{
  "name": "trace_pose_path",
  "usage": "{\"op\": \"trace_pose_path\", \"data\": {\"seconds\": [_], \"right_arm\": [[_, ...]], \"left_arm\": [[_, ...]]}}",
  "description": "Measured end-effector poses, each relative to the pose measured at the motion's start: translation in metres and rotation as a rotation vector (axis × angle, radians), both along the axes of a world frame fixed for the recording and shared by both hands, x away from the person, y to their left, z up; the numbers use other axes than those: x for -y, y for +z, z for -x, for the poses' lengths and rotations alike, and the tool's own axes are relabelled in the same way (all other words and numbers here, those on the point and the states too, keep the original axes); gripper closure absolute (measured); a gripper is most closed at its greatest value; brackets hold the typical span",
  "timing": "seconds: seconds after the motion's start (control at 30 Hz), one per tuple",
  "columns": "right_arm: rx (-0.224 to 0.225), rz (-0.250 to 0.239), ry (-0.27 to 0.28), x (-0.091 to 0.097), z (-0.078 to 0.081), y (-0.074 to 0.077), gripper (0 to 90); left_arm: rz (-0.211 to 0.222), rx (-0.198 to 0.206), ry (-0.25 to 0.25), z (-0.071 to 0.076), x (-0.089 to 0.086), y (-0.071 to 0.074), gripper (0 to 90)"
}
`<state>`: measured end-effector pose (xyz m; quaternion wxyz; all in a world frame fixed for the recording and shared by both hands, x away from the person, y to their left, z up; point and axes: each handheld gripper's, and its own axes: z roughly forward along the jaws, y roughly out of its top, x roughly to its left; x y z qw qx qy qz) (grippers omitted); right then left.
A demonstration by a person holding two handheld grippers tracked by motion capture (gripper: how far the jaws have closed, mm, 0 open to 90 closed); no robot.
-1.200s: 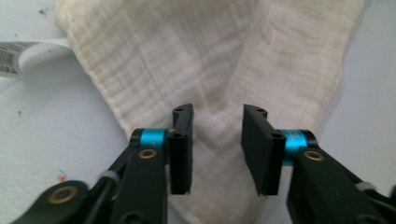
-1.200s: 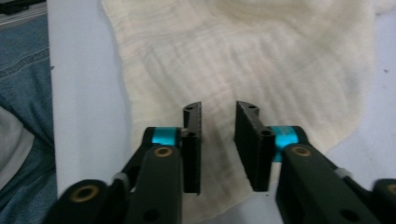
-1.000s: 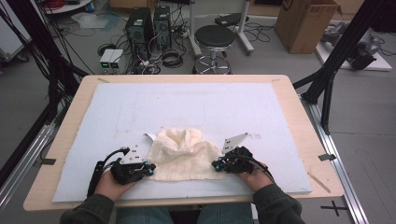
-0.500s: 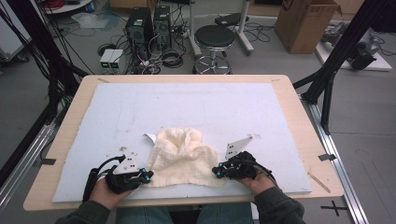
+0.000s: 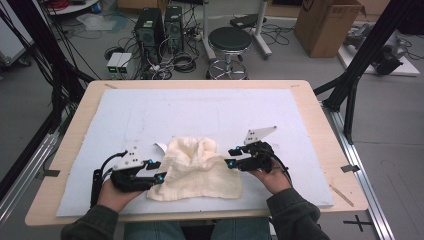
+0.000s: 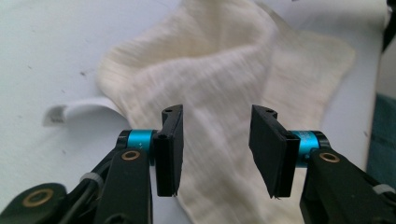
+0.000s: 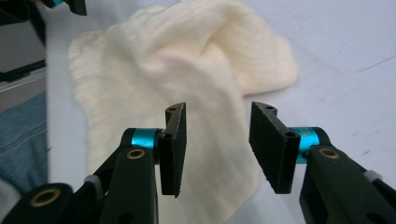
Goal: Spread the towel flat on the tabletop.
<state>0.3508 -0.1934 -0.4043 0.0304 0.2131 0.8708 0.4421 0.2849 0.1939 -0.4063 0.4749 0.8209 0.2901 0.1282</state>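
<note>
A cream knitted cloth (image 5: 197, 167) lies crumpled on the pale blue mat (image 5: 200, 115), near the table's front edge. A white label (image 5: 161, 147) sticks out at its left side. My left gripper (image 5: 159, 171) is at the cloth's left edge, and its jaws have just been opening; they stand apart above the cloth (image 6: 219, 84) without pressing on it. My right gripper (image 5: 231, 156) is at the cloth's right edge, and its jaws have also just been opening, above the cloth (image 7: 187, 60), gripping nothing.
The mat covers most of the wooden table (image 5: 320, 125). Beyond the table's far edge stand a black stool (image 5: 230, 40), computer towers (image 5: 160, 25) with cables and a cardboard box (image 5: 325, 25). Black frame posts (image 5: 360, 65) rise at the right.
Both grippers were shut on the cloth's front corners and have let go. Both have lifted a little, and the cloth now lies flatter at the front.
</note>
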Motion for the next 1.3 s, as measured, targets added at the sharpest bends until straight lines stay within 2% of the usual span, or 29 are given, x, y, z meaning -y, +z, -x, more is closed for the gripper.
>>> {"op": "trace_pose_path", "data": {"seconds": [0.07, 0.17, 0.2, 0.3, 0.33, 0.43, 0.5, 0.53, 0.57, 0.63, 0.7, 0.8, 0.93, 1.03, 1.1, 1.17, 1.27, 1.3], "right_arm": [[0.0, 0.005, -0.009, -0.004, -0.009, -0.001, 56.3], [-0.01, 0.008, -0.004, -0.008, -0.018, -0.004, 54.4], [-0.027, 0.0, 0.006, -0.009, -0.02, -0.006, 53.5], [-0.053, 0.012, 0.033, -0.014, -0.024, -0.012, 52.7], [-0.062, 0.025, 0.043, -0.016, -0.025, -0.014, 53.4], [-0.09, 0.07, 0.064, -0.021, -0.025, -0.019, 66.3], [-0.105, 0.096, 0.089, -0.023, -0.024, -0.022, 78.9], [-0.113, 0.103, 0.095, -0.023, -0.023, -0.021, 82.8], [-0.112, 0.107, 0.104, -0.023, -0.022, -0.021, 85.3], [-0.096, 0.096, 0.095, -0.022, -0.02, -0.017, 85.4], [-0.074, 0.077, 0.079, -0.017, -0.017, -0.011, 85.4], [-0.044, 0.058, 0.054, -0.008, -0.007, 0.001, 84.8], [0.022, 0.055, 0.078, -0.003, 0.011, 0.018, 81.7], [0.055, 0.075, 0.115, -0.005, 0.027, 0.024, 81.5], [0.047, 0.094, 0.144, -0.009, 0.036, 0.021, 81.6], [0.028, 0.122, 0.174, -0.016, 0.042, 0.012, 81.5], [-0.027, 0.162, 0.211, -0.024, 0.049, -0.007, 81.6], [-0.037, 0.176, 0.221, -0.025, 0.05, -0.012, 81.6]], "left_arm": [[0.006, 0.005, 0.016, -0.013, 0.003, 0.003, 54.1], [0.003, -0.011, 0.021, -0.03, 0.01, 0.005, 54.1], [0.005, -0.016, 0.023, -0.036, 0.012, 0.005, 54.1], [-0.032, -0.094, 0.008, -0.055, 0.023, -0.002, 51.6], [-0.047, -0.105, 0.001, -0.058, 0.026, -0.005, 51.3], [-0.119, -0.168, -0.009, -0.066, 0.034, -0.017, 55.3], [-0.163, -0.184, -0.04, -0.066, 0.036, -0.021, 65.5], [-0.193, -0.171, -0.046, -0.065, 0.038, -0.023, 71.1], [-0.196, -0.163, -0.048, -0.063, 0.039, -0.023, 79.9], [-0.218, -0.147, -0.054, -0.061, 0.04, -0.021, 86.8], [-0.23, -0.136, -0.05, -0.057, 0.039, -0.019, 87.9], [-0.217, -0.1, -0.047, -0.047, 0.033, -0.011, 88.1], [-0.194, -0.079, -0.042, -0.026, 0.021, -0.004, 88.1], [-0.169, -0.092, -0.051, -0.01, 0.012, -0.004, 88.2], [-0.163, -0.1, -0.063, 0.0, 0.008, -0.005, 88.1], [-0.14, -0.114, -0.078, 0.006, 0.005, -0.007, 88.1], [-0.108, -0.119, -0.097, 0.01, 0.003, -0.008, 86.4], [-0.094, -0.118, -0.096, 0.01, 0.003, -0.007, 82.3]]}}
